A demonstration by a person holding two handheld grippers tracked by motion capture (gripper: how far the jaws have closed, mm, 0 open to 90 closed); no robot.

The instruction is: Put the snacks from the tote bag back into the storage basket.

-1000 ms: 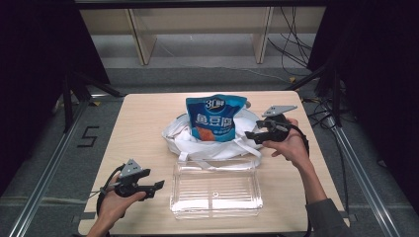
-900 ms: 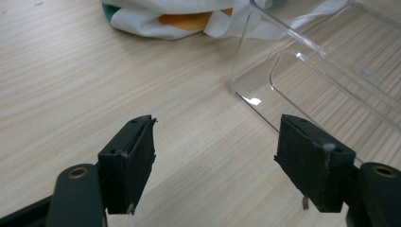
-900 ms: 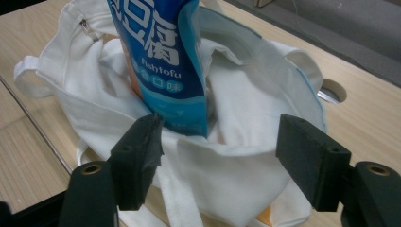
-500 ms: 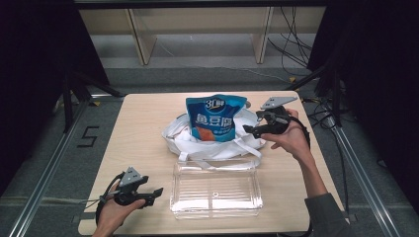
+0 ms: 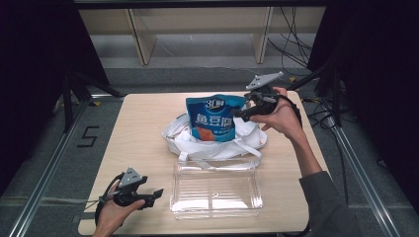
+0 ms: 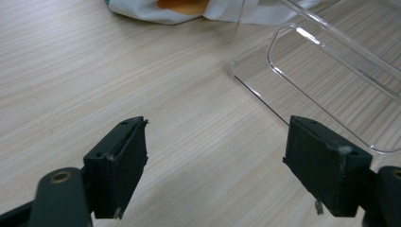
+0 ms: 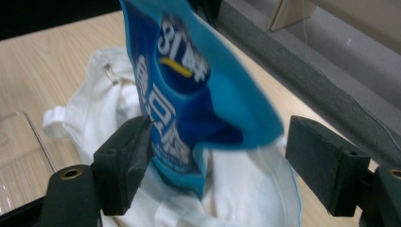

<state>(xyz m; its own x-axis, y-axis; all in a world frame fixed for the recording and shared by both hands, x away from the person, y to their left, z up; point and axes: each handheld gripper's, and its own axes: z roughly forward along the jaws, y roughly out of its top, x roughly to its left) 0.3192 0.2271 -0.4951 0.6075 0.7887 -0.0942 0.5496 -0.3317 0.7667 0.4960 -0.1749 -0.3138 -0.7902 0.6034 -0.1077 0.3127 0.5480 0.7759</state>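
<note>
The right tool [image 7: 215, 156] is spread wide, its jaws either side of the blue snack pouch [image 5: 215, 117] without gripping it; the pouch stands upright in a white cloth bag [image 5: 212, 143] mid-bench. The left tool [image 6: 215, 168] gapes empty above the bench [image 5: 143, 128], just beside a clear plastic tray [image 5: 215, 190].

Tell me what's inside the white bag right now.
A blue snack pouch stands in the white bag, its upper part sticking out. Its lower end, and anything else in the bag, is covered by the cloth.
</note>
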